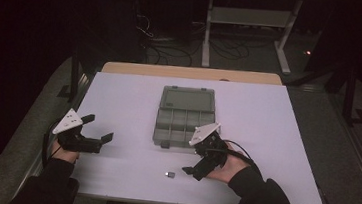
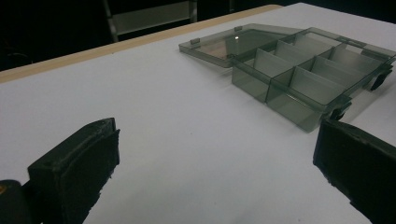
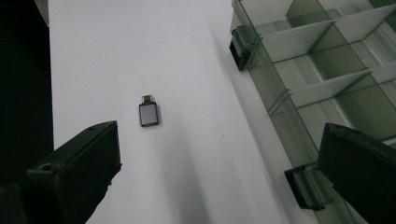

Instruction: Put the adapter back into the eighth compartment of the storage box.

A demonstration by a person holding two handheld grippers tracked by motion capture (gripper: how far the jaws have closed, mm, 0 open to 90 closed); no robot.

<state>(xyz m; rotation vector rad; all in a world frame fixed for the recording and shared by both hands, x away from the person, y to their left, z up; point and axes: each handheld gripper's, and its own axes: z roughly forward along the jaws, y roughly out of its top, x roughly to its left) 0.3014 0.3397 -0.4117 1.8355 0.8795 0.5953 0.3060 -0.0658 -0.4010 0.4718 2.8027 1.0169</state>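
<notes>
A clear grey compartment box (image 1: 185,125) lies in the middle of the white table (image 1: 277,121), its lid (image 1: 187,99) folded flat on the far side and its compartments looking empty. A small dark USB adapter (image 1: 170,174) lies near the front edge. My right gripper (image 1: 192,173) hovers just right of the adapter, open and pointing down; in its own view the adapter (image 3: 148,113) sits ahead of the left jaw and the box (image 3: 322,60) runs along the right. My left gripper (image 1: 98,128) is open at the table's left, facing the box (image 2: 299,70) across bare tabletop.
Black latches (image 3: 240,44) stick out from the box's front wall. A wooden strip (image 1: 192,73) borders the table's far edge, with a dark floor, cables and a desk frame (image 1: 247,18) beyond. Bare tabletop lies between the left gripper and the box.
</notes>
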